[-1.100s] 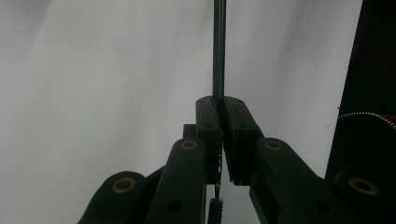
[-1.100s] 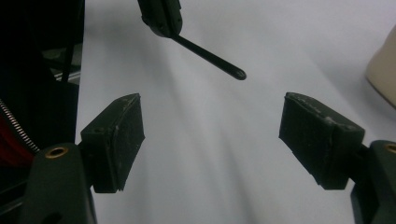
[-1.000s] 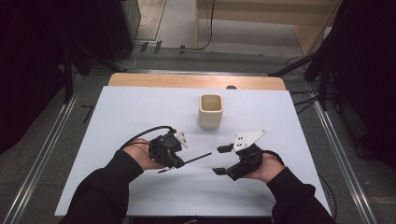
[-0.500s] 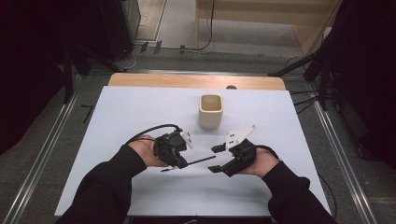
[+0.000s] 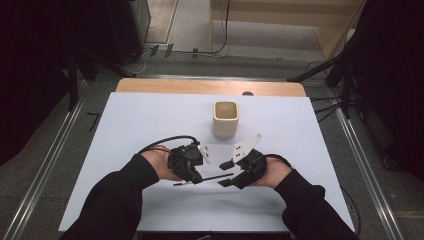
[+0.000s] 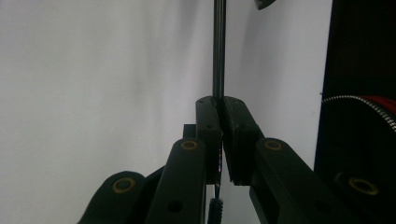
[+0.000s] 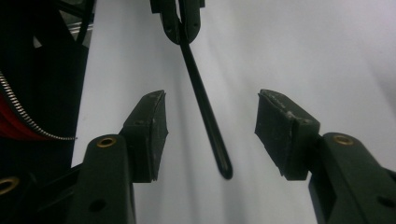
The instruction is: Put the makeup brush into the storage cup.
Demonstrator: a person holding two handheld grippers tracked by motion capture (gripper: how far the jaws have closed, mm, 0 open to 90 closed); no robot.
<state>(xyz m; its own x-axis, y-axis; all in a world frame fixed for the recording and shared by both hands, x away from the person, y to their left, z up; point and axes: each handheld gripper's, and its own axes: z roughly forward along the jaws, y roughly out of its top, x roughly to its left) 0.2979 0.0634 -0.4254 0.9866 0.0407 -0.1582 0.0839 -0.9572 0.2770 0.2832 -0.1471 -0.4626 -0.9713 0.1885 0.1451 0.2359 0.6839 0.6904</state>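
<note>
Both jaws of the left gripper [image 5: 192,167] are pressed tight on a thin black stick [image 5: 216,177], which looks like a pen or a small brush. In the left gripper view the stick [image 6: 218,46] pokes straight out from between the closed pads. A bit of it with ridges shows below them.

On the right gripper [image 7: 210,135] the jaws stand apart, one on each side of the stick's free end [image 7: 205,109]. They have just been closing in on it, but the pads do not touch it yet. I think the left gripper holds the stick level and steady so the right one can take hold of the other end, maybe to pull a cap off or to pass it over.

All this is just above the white table [image 5: 125,130], near its front edge and about halfway along it.

Farther back, toward the middle of the table, stands a small cream cup [image 5: 225,119] with a square mouth. It looks empty inside. Maybe the stick goes in there later.
</note>
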